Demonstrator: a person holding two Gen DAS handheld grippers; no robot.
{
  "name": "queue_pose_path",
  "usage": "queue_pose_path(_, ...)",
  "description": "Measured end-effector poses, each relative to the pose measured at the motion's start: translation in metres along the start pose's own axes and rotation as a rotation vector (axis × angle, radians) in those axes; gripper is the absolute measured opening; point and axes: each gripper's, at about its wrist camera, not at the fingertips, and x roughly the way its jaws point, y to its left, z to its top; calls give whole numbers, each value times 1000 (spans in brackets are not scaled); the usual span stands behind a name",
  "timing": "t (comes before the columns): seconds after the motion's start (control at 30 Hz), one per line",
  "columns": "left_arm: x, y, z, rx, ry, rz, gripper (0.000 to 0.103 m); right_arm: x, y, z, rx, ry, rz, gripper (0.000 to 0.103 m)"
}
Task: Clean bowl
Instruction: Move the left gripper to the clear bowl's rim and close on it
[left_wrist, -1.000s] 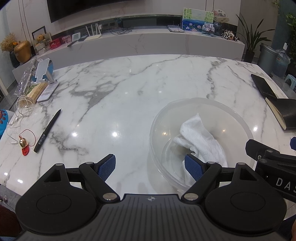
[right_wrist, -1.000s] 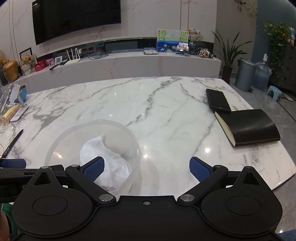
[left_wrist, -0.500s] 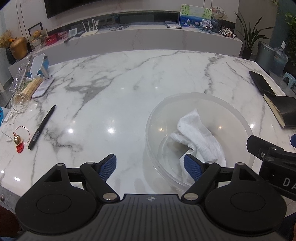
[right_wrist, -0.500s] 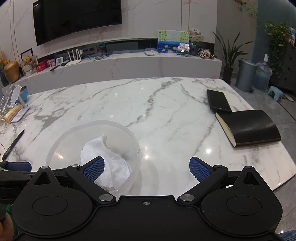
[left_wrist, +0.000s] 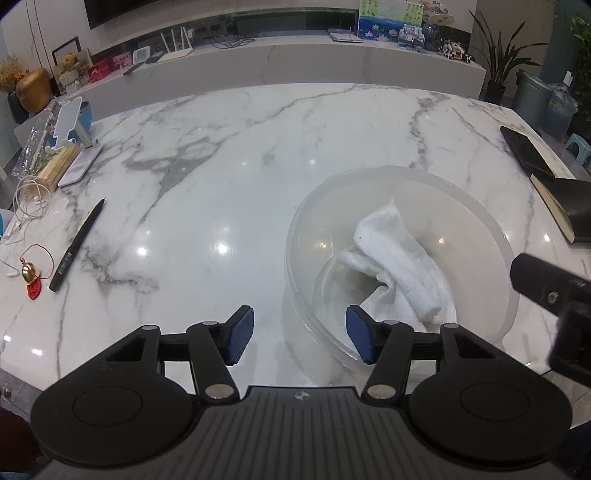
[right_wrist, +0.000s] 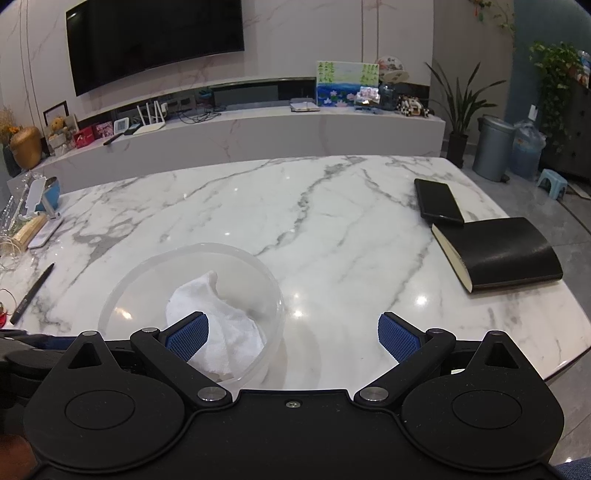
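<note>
Pen (left_wrist: 75, 246): lying far left on the marble bench (left_wrist: 221, 166), clear of the action.
Left gripper (left_wrist: 299, 334): released, jaws wide, straddling the bowl's near-left rim, likely placed to steady it.
Bowl (left_wrist: 480, 221): clear, upright, white cloth (left_wrist: 399, 262) crumpled inside.
Right gripper (right_wrist: 291, 332): spread wide, empty; bowl sits at its left finger.
Notebook (right_wrist: 502, 251): far right.

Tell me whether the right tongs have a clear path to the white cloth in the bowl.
Probably yes. The right tongs are open, the clear bowl has no lid, and the white cloth lies uncovered just ahead of the left pad.
</note>
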Motion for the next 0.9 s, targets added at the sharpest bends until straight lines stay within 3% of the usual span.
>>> queue_pose_path(0.3, 11, -10, 2, 24, 41, 0, 49, -15, 2, 27, 6, 5, 13, 98)
queue_pose_path(0.6, 23, -18, 8, 39, 70, -12, 49, -19, -4, 56, 56, 7, 93, 98)
queue_pose_path(0.9, 25, -21, 11, 39, 93, -12, 49, 18, -23, 46, 93, 63, 32, 98)
